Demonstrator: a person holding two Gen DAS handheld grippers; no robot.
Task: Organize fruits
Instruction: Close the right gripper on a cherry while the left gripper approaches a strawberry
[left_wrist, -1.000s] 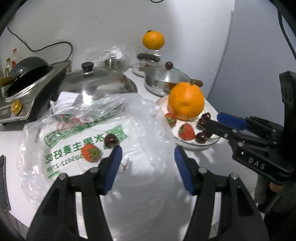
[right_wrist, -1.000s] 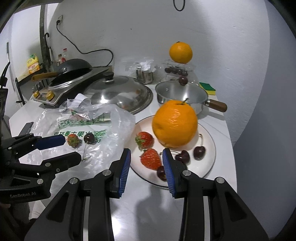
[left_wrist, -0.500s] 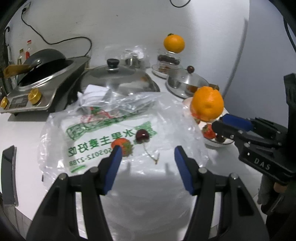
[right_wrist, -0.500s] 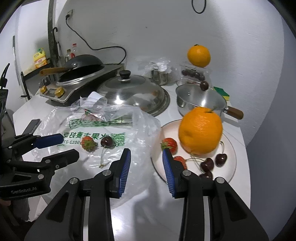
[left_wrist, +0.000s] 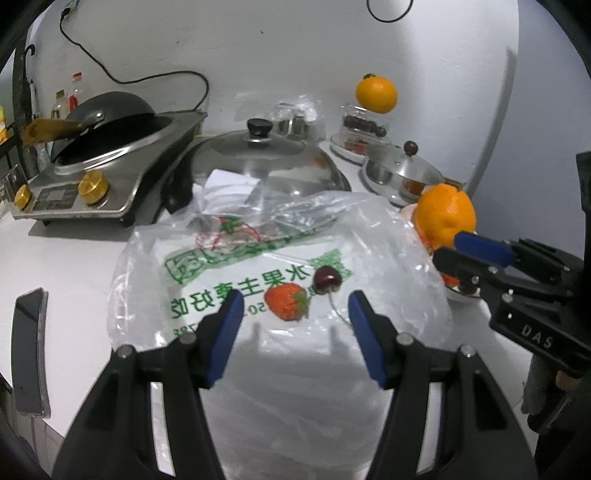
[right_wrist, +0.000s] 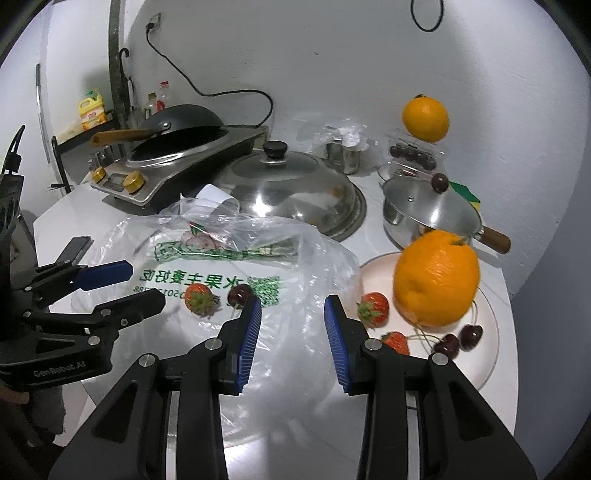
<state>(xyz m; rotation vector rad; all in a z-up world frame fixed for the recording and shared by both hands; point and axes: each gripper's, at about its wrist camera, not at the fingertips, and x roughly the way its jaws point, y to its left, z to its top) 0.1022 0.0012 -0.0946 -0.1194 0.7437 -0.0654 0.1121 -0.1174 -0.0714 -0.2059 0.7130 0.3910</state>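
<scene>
**Two spread grippers over a fruit bag, plate of fruit to its right**

The landmark is the clear plastic bag (left_wrist: 273, 266) with green print, lying flat on the white counter (left_wrist: 70, 266).

Far to the left of the bag, a dark phone (left_wrist: 27, 354) lies near the counter edge. Behind the bag and to its left sits an induction cooker (right_wrist: 173, 173) carrying a black wok (right_wrist: 177, 122). Directly behind the bag rests a large domed steel lid (right_wrist: 284, 188) with a black knob.

On the bag itself, near its front, lie a strawberry (left_wrist: 286, 306) and, touching it on the right, a dark cherry (left_wrist: 327, 280) with its stem trailing forward. The left gripper (left_wrist: 295, 314) hovers just in front of this pair, its blue-padded fingers spread wide and holding nothing. The right gripper (right_wrist: 291, 321) hangs over the bag's right edge, jaws likewise parted and empty.

Right of the bag stands a pale plate (right_wrist: 487, 354) with a large orange (right_wrist: 436, 277), two more strawberries (right_wrist: 373, 308) and a few cherries (right_wrist: 458, 338) near the orange's base. Behind the plate is a lidded steel saucepan (right_wrist: 428, 210) with a wooden handle. Further back, a second orange (right_wrist: 424, 118) sits atop a clear box of cherries (right_wrist: 413, 153).
</scene>
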